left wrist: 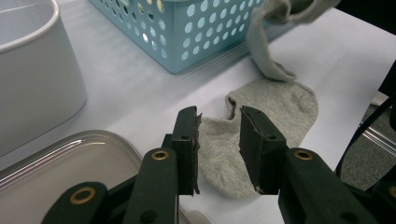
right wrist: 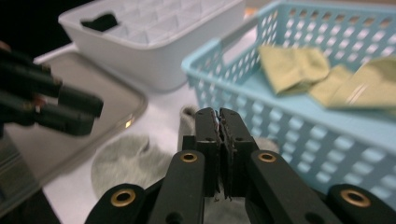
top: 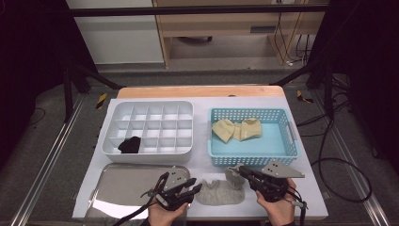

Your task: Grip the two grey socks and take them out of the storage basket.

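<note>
Two grey socks lie at the table's front between my grippers. One grey sock (top: 217,194) (left wrist: 280,109) lies flat on the white table. My left gripper (top: 196,188) (left wrist: 219,135) hovers over its cuff end, open, with the cloth showing in the gap and the pads off it. My right gripper (top: 241,170) (right wrist: 218,116) is shut on the edge of the second grey sock (top: 233,175) (left wrist: 264,51), which hangs from it and droops onto the flat one. The flat sock (right wrist: 121,161) also shows blurred below the right jaws.
A blue basket (top: 254,158) with yellow socks (top: 237,128) stands just beyond the right gripper. A white divided box (top: 148,154) holds a black sock (top: 130,144) in a front cell. A metal tray (top: 120,181) lies at the front left under the left hand.
</note>
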`<state>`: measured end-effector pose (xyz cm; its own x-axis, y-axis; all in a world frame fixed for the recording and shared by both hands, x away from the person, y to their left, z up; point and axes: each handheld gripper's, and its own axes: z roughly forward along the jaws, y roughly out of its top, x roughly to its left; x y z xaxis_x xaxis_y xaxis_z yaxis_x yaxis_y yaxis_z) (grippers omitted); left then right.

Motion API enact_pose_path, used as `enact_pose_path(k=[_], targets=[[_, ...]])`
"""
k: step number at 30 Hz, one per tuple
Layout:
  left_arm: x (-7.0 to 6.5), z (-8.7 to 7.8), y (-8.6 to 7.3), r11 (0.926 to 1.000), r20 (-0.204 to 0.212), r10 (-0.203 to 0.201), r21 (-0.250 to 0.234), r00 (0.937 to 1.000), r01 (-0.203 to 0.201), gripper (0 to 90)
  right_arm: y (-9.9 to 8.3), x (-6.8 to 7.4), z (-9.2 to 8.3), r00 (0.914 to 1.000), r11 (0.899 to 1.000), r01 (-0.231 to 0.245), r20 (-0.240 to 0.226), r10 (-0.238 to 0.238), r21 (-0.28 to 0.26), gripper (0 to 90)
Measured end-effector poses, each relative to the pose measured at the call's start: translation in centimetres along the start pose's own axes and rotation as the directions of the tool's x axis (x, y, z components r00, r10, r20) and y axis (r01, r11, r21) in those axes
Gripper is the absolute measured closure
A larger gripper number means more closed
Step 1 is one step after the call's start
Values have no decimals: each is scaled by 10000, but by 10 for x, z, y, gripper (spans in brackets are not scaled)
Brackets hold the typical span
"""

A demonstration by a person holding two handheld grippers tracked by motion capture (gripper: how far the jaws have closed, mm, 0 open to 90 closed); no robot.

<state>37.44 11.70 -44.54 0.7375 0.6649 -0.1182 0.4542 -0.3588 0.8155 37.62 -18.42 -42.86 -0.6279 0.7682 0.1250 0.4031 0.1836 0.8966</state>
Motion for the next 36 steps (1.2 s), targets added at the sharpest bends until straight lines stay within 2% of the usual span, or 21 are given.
enact_pose_path(k=[8, 14, 20, 21, 24, 27, 29, 33, 36], targets=[[0, 3, -2, 9999, -98, 17, 144, 10000, -16, 663, -26, 10, 14, 9959, 9943, -286, -822, 372, 1026, 871], [0, 5, -3, 9998, -135, 23, 201, 9999, -20, 664, -39, 19, 18, 9876, 9865, -405, -1433, 637, 1589, 870], [-1, 4, -3, 9998, -98, 19, 176, 10000, -17, 664, -49, 23, 26, 9858, 9764, -207, -1581, 557, 2148, 837], [-1, 4, -3, 9999, -61, 8, 155, 10000, -8, 664, -49, 23, 26, 9851, 9750, -201, -1620, 571, 2211, 825], [-2, 3, -2, 9999, 0, -7, 116, 10000, 7, 669, -45, 23, 23, 9844, 9824, -98, -1709, 424, 1868, 778], [-4, 3, -2, 10000, 70, -41, 53, 10000, 41, 674, -35, 20, 14, 9866, 9918, 38, -1625, 172, 1280, 753], [-4, 4, -1, 10000, 92, -51, 16, 9999, 51, 676, -27, 15, 8, 9906, 9960, 39, -1366, 84, 897, 737], [-6, 4, 2, 10000, 109, 0, -20, 9999, 0, 675, -16, -2, 10, 9992, 9964, -6, -404, 40, 845, 710], [-7, 5, 2, 10000, 137, 33, 15, 9999, -33, 675, -18, -14, 19, 9994, 9928, -281, -180, 304, 1163, 699]])
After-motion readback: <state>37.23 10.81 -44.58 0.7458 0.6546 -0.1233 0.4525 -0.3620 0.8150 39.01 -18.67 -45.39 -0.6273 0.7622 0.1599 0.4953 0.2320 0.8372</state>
